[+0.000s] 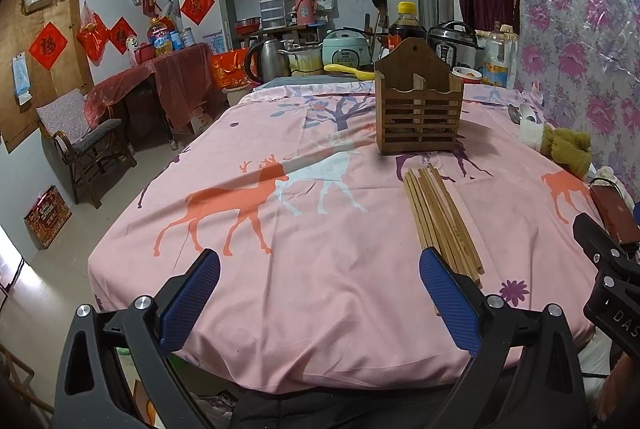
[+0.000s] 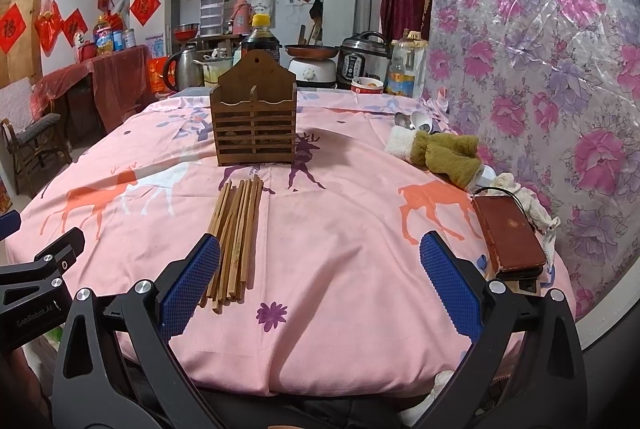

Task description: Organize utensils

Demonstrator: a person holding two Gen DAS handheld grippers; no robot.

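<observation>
A bundle of several wooden chopsticks (image 1: 442, 219) lies on the pink deer-print tablecloth (image 1: 320, 269), also in the right wrist view (image 2: 236, 241). A slatted wooden utensil holder (image 1: 418, 105) stands upright behind them, seen too in the right wrist view (image 2: 255, 117). Metal and white spoons (image 2: 412, 121) lie at the far right by the wall. My left gripper (image 1: 320, 293) is open and empty, its right finger beside the chopsticks' near ends. My right gripper (image 2: 320, 285) is open and empty, its left finger next to the chopsticks.
A green and white towel (image 2: 440, 153) and a brown wallet (image 2: 510, 233) lie along the right side. Kettle, rice cookers, oil bottles (image 2: 402, 69) and a soy sauce bottle crowd the table's far end. A flowered plastic-covered wall (image 2: 540, 69) stands right. A chair (image 1: 80, 141) stands left.
</observation>
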